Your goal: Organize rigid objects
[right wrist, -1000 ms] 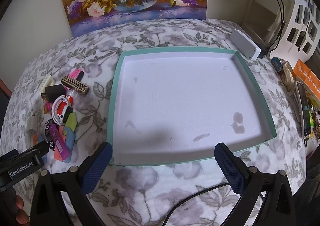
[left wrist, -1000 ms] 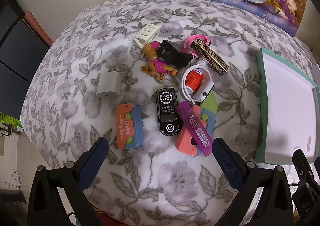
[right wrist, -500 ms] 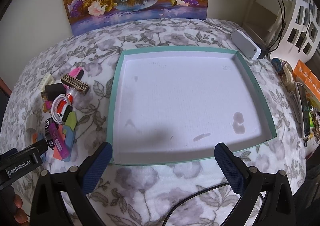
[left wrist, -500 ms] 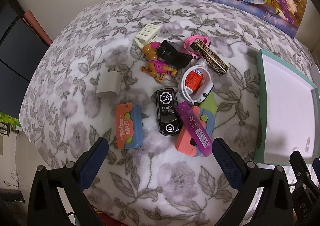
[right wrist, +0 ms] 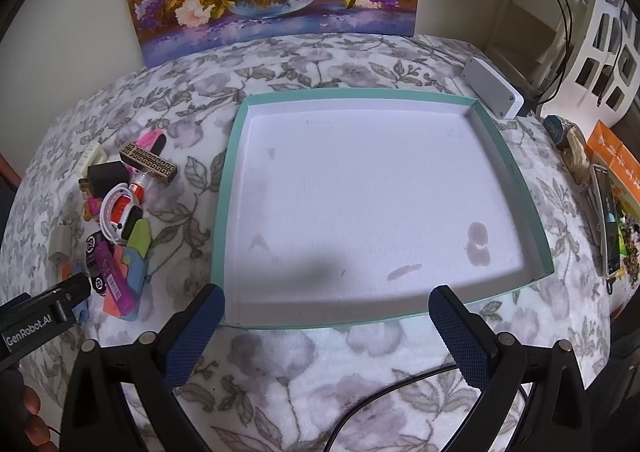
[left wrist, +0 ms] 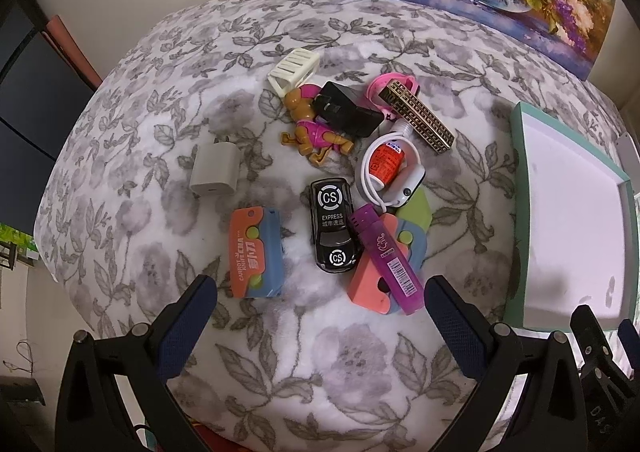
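Both grippers hang wide open and empty: the left gripper (left wrist: 320,308) above the near edge of the clutter, the right gripper (right wrist: 326,314) at the near rim of the teal tray (right wrist: 234,155). Nothing lies in the tray yet, so the sorting appears not to have begun; every piece waits on the floral cloth (left wrist: 320,372) to its left. Nearest the left gripper sit a black toy car (left wrist: 332,223) marked "CS EXPRESS", an orange-and-blue toy knife (left wrist: 254,252) reading "CARROT KNIFE", and a purple tube (left wrist: 386,256) with a barcode. Farther off lie a white charger (left wrist: 214,171), a toy figure (left wrist: 316,131) and a patterned bar (left wrist: 418,117). The left tool's body reads "GenRobot.AI" in the right view.
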